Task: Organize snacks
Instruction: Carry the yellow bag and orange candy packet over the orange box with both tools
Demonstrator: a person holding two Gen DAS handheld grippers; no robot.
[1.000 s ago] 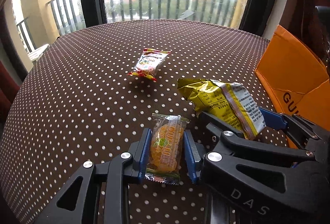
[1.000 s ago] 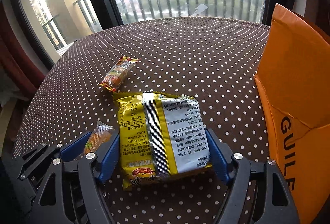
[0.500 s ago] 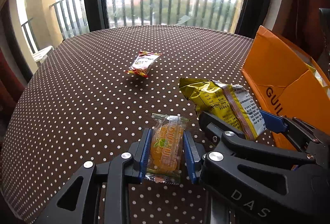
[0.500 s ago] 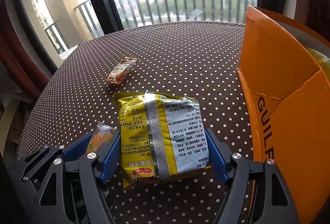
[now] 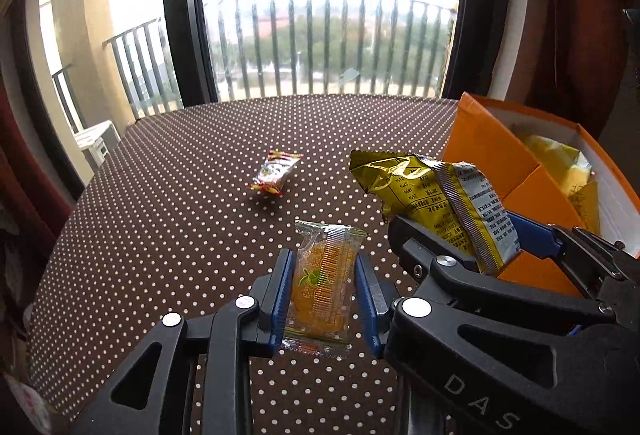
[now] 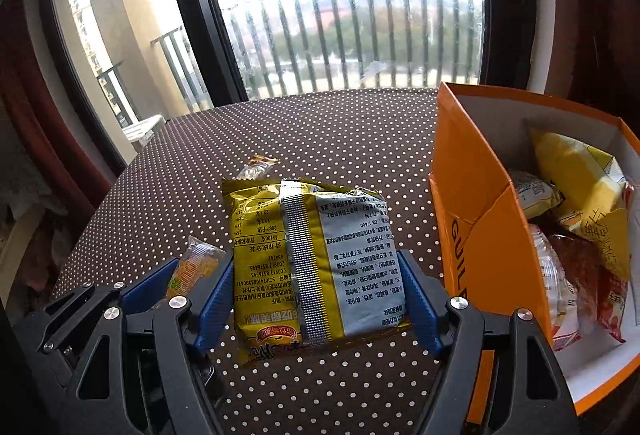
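Observation:
My left gripper (image 5: 322,295) is shut on a small clear packet with an orange snack (image 5: 322,287) and holds it above the dotted table (image 5: 180,219). My right gripper (image 6: 316,295) is shut on a large yellow and grey noodle packet (image 6: 316,255), also lifted. That packet shows in the left wrist view (image 5: 440,203), and the orange snack shows in the right wrist view (image 6: 192,267). An orange box (image 6: 480,203) stands open just right of the noodle packet. A small red and white snack packet (image 5: 276,173) lies on the table further ahead.
The orange box holds several snack packets, among them a yellow bag (image 6: 580,187) and a red one (image 6: 608,299). The round table ends at a large window with a dark frame (image 5: 180,15) and a balcony railing behind it.
Both grippers have risen with their packets. The view now looks over the orange box's wall into its inside, and the box sits closer to the right gripper.

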